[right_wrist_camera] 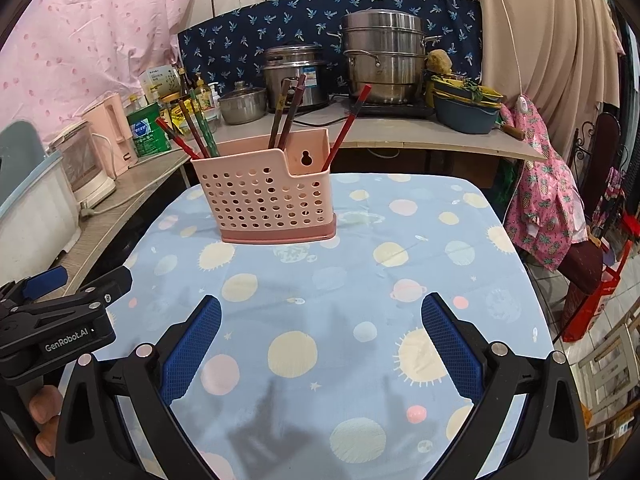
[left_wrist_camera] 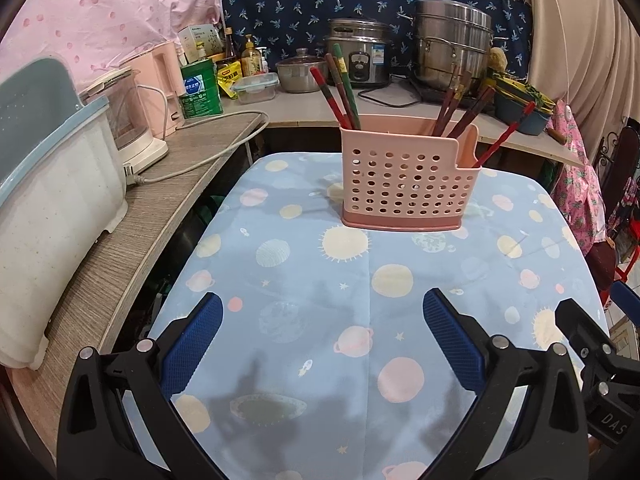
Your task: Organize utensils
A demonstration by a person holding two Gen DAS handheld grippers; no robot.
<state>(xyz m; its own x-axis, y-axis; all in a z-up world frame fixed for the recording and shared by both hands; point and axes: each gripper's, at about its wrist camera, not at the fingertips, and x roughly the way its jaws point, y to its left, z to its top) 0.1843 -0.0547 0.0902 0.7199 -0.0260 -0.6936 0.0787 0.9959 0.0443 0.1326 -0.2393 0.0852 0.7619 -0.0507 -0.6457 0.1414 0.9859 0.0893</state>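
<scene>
1. The pink perforated utensil holder (left_wrist_camera: 408, 176) stands upright on the far half of the surface (left_wrist_camera: 304, 320), which is covered in a blue planet-print cloth. From the right wrist view it sits far and left of centre (right_wrist_camera: 264, 196).
2. Chopsticks stand in it in three lots: a red-and-green bunch at the left end (left_wrist_camera: 340, 92), a dark brown bunch in the middle (left_wrist_camera: 460, 104), and a single red chopstick (left_wrist_camera: 504, 136) leaning out to the right from the low-cut right compartment.
3. Both grippers hover low over the near edge, well apart from the holder. The left gripper (left_wrist_camera: 322, 344) has its jaws spread wide with nothing between them; the right gripper (right_wrist_camera: 320, 344) is likewise spread and empty.
4. Handling, as a judgement: the chopsticks look light, stiff, thin and lacquered, so probably slippery. The best hold is likely on the upper shaft, well above the rim, with the blue textured pads squeezing across the stick.
5. The holder looks like thin, light plastic, so pulling a stick at an angle could tip or drag it on the cloth. One gripper bracing its wall may help.
6. Sticks in a bunch lean against one another, so taking one may disturb its neighbours.
7. Around: a steel steamer pot (left_wrist_camera: 452, 44), a rice cooker (left_wrist_camera: 360, 56) and a green tin (left_wrist_camera: 200, 88) stand on the far counter, beyond the working path. Nothing lies between grippers and holder.
</scene>
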